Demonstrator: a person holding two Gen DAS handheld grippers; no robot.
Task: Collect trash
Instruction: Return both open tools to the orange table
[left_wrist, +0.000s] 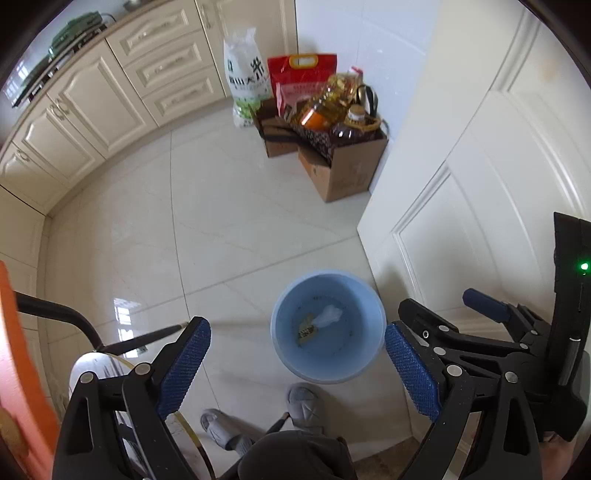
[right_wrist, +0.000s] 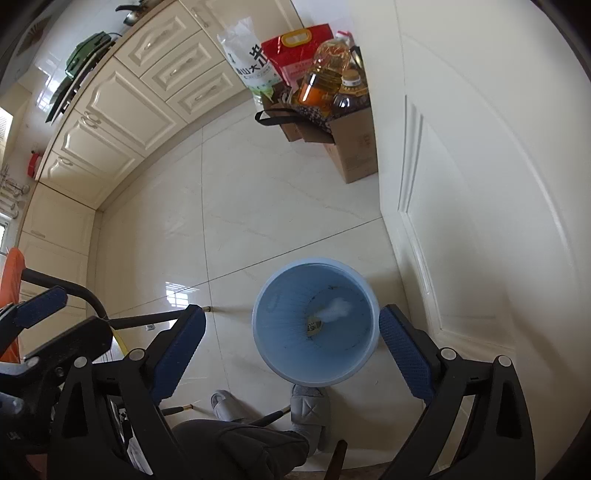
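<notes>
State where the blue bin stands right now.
In both wrist views, the blue bin stands on the tiled floor beside the white door, just ahead of the grey slippers.

A round pale-blue trash bin (left_wrist: 328, 326) stands upright on the pale tiled floor, open-topped, near the foot of the white door on the right. At its bottom lie two pieces of trash, touching each other: a crumpled white tissue (left_wrist: 330, 315) on the far right side, and just left of it a small tan wrapper with dark markings (left_wrist: 307, 329). Dark specks dot the bin's inner floor.
</notes>
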